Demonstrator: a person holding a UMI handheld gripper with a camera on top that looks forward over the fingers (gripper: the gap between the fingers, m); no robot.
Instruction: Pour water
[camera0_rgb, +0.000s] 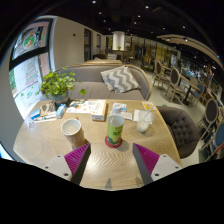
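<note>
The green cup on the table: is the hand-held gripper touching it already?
Apart. The gripper view shows bare table between the open hand-held gripper fingers and the green cup, which stands just ahead of them on a red coaster.

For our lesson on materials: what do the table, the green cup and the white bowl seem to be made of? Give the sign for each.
Table: looks like pale wood with a matt finish, faint grain lines showing.
Green cup: probably paper or plastic; printed green and white wall, no shine to settle it.
White bowl: seems glazed ceramic, or possibly plastic; smooth plain white rim.
The gripper is open, short of the cup.
</note>
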